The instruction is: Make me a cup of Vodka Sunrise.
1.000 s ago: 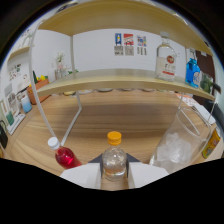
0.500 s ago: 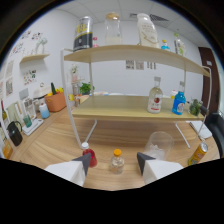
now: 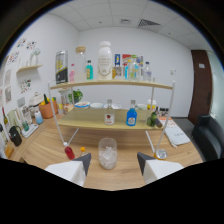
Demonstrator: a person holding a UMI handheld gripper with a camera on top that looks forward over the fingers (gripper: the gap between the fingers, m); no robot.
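Claw (image 3: 111, 165) sits spread wide at the bottom of the frame, holding nothing. Just ahead, between the fingers, a clear glass (image 3: 107, 153) stands on the wooden surface (image 3: 125, 172). Left of it there's a red bottle (image 3: 68, 151), and a two-tier shelf (image 3: 115, 122) of bottles behind.

From my remote seat, all I see of my own rig is the gripper (image 3: 111, 161). Its two fingers (image 3: 67, 171) are pale, broad, flat-topped blocks, each ending in a dark grey wedge-shaped tip angled inward. Below them, the body is solid black.
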